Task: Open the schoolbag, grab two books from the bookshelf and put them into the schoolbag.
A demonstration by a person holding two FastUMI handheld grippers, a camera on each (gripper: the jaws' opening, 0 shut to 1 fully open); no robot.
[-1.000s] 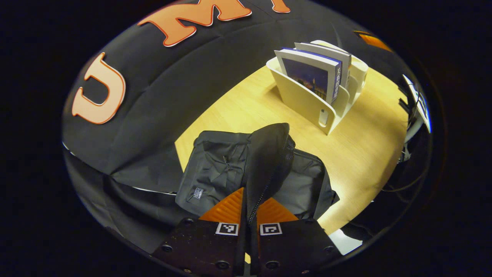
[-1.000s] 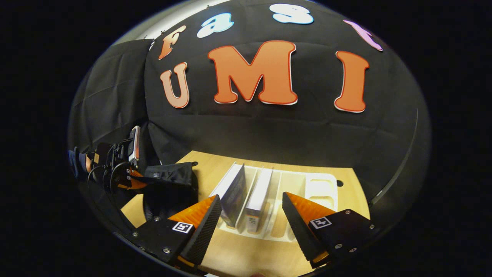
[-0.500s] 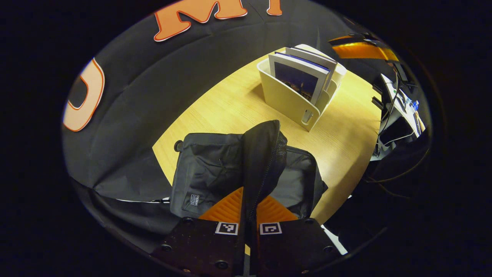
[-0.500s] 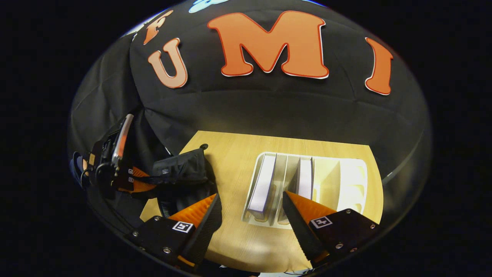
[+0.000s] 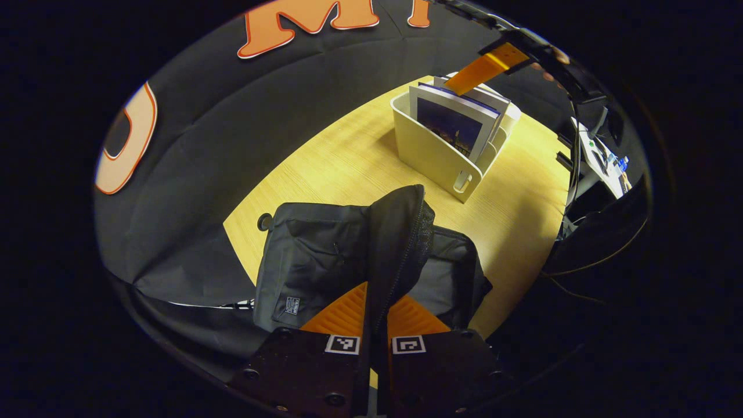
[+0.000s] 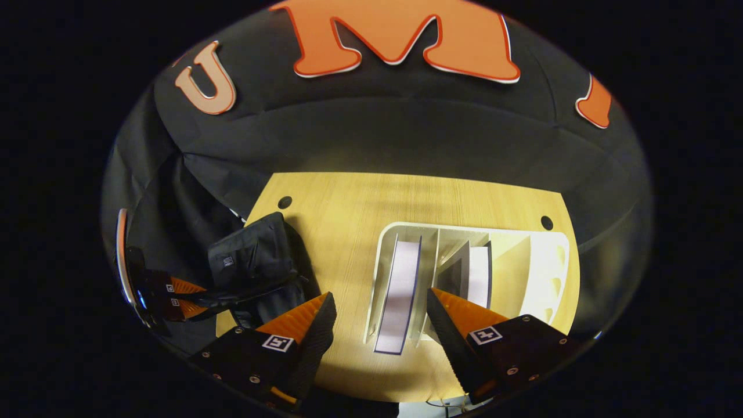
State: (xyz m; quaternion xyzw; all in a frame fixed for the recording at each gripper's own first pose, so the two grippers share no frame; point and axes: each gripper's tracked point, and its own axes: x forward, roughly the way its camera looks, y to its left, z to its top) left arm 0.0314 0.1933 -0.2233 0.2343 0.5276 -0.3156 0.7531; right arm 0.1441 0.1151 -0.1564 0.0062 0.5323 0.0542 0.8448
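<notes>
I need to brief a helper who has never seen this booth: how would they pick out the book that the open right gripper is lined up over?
On the wooden table stands a cream divided bookshelf. The book stands upright in its slot nearest the black schoolbag, between the right gripper fingers. The other book leans, one slot farther away.

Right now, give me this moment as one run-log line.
left gripper: shut on schoolbag flap | right gripper: open above bookshelf | first book between fingers, ungrasped | second book in shelf
</notes>
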